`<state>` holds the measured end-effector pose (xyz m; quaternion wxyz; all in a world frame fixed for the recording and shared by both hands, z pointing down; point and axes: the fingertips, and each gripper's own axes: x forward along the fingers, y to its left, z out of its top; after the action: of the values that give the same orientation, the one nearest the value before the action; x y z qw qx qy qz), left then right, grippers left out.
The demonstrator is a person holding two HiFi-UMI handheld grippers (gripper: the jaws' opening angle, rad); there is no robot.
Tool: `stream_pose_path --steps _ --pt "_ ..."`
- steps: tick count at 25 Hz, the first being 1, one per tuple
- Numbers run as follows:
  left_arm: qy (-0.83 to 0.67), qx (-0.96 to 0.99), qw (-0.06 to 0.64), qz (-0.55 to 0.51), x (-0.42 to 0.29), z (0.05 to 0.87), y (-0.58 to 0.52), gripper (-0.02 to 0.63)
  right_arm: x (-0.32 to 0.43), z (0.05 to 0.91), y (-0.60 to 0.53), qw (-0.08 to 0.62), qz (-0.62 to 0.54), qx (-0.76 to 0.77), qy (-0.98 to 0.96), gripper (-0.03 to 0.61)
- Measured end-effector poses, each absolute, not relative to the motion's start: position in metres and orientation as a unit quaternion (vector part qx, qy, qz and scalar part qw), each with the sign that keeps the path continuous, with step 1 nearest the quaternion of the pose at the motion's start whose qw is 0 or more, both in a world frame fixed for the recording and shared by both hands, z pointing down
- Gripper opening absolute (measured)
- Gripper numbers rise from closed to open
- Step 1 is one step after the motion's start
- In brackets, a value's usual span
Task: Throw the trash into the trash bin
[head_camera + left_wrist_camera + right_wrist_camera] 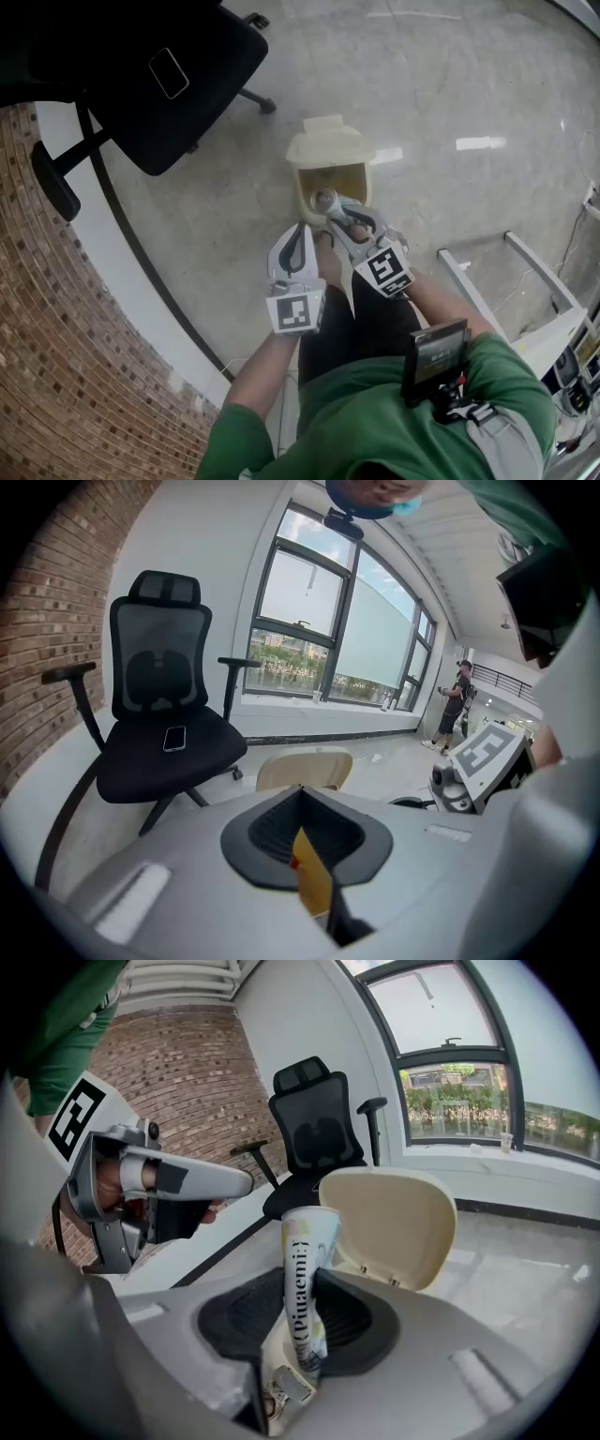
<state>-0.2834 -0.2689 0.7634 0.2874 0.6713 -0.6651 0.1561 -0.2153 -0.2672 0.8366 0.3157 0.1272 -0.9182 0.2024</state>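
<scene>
Trash bin [302, 184] has its lid up, with its opening below the right tongs [339, 216]. Risk: the crushed paper cup [304, 1283] hangs close to the bin's near rim, so a release here could clip the rim and drop to the floor [450, 84]. The left tongs [298, 247] sit short of the opening, so their thin yellow scrap [312, 872] would likely flutter outside. Right tongs are clenched on the cup's flattened lower end, its top poking past the tips. Left tongs are clenched on the scrap.
</scene>
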Motion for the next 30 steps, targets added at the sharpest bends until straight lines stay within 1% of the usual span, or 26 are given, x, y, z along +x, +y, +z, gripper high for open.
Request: stream_pose_path --steps 9,18,30 --pt "-0.675 0.654 0.306 0.152 -0.295 0.819 -0.249 0.006 -0.216 0.909 -0.261 0.344 0.202 0.136 -0.907 0.109" --pt "-0.674 0.648 0.321 0.152 -0.297 0.858 -0.228 0.006 -0.207 0.975 -0.255 0.369 0.205 0.155 -0.893 0.110" --pt "-0.672 0.649 0.323 0.153 -0.301 0.867 -0.222 0.006 -0.189 1.010 -0.255 0.406 0.210 0.178 -0.871 0.118"
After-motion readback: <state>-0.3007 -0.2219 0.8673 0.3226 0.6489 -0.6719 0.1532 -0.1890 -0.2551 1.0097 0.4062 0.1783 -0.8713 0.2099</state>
